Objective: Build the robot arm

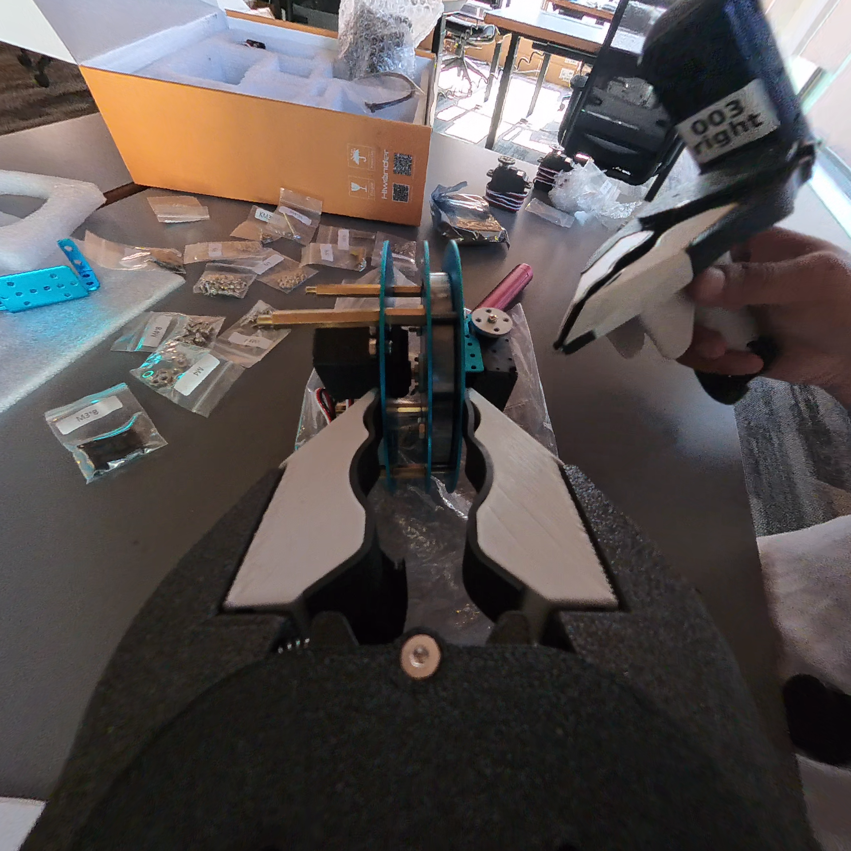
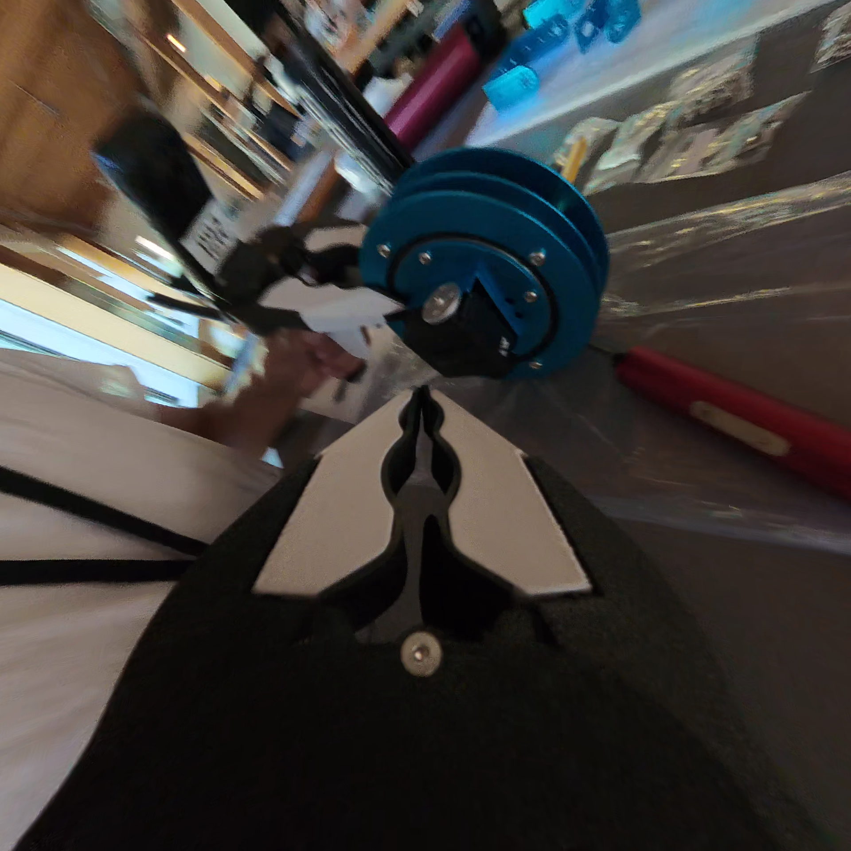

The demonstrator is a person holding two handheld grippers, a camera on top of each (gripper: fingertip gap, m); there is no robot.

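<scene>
Left hand-held gripper (image 1: 421,410) pinches the blue disc assembly (image 1: 421,364) above the surface (image 1: 621,460); right hand-held gripper (image 2: 422,396), pressed together empty, hovers beside it—grip best kept square across the discs.

The left gripper (image 1: 421,410) is clamped on a blue disc assembly (image 1: 421,350) — 3 round blue plates on edge, spaced by brass standoffs (image 1: 340,318), with black servo blocks bolted on. The assembly stands over crinkled clear plastic wrap (image 1: 428,511). Right of the assembly and raised above it, the right gripper (image 1: 568,345) hangs with fingers pressed together — empty.
</scene>
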